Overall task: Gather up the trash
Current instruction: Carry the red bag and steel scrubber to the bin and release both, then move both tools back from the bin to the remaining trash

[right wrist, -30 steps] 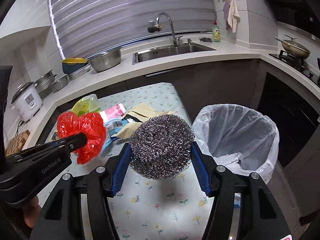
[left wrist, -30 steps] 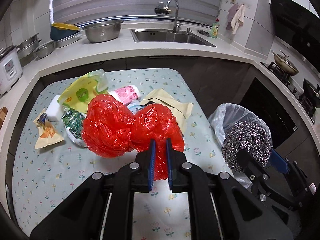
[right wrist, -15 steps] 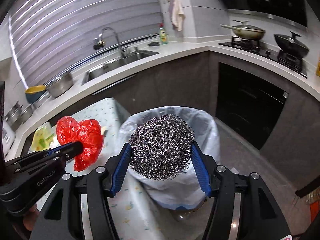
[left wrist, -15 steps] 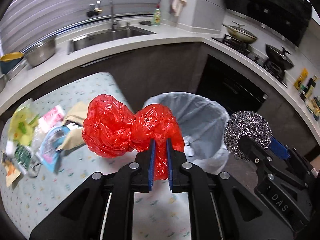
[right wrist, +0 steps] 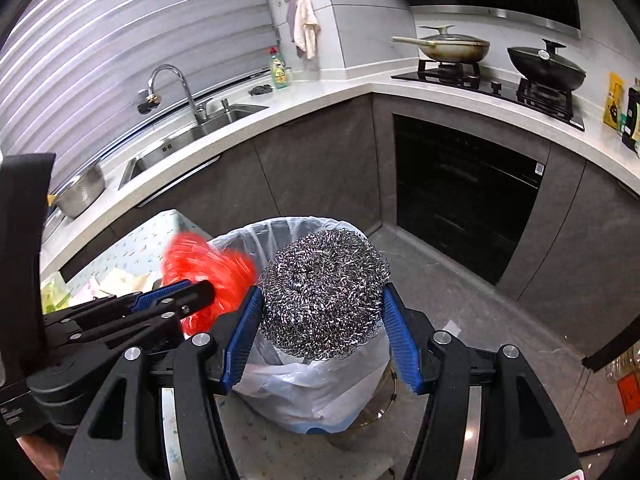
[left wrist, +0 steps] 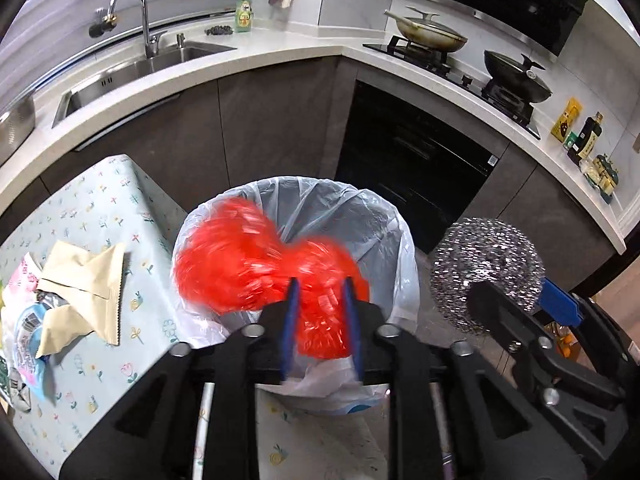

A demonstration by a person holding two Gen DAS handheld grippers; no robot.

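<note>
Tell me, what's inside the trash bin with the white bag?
The trash bin shows only bare white liner inside. The red plastic bag, blurred between the left gripper's just-opened jaws, and the steel scrubber hide its bottom.

both views are bright and evenly lit, with soft, faint shadows. white glare sits on the pale worktop [left wrist: 280,54] and on the window blinds [right wrist: 120,40]. strong fisheye bending curves straight edges, and the corners go black. the red plastic bag [left wrist: 248,264] is smeared with motion blur; the steel scourer [right wrist: 324,292] and the background stay sharp.
</note>
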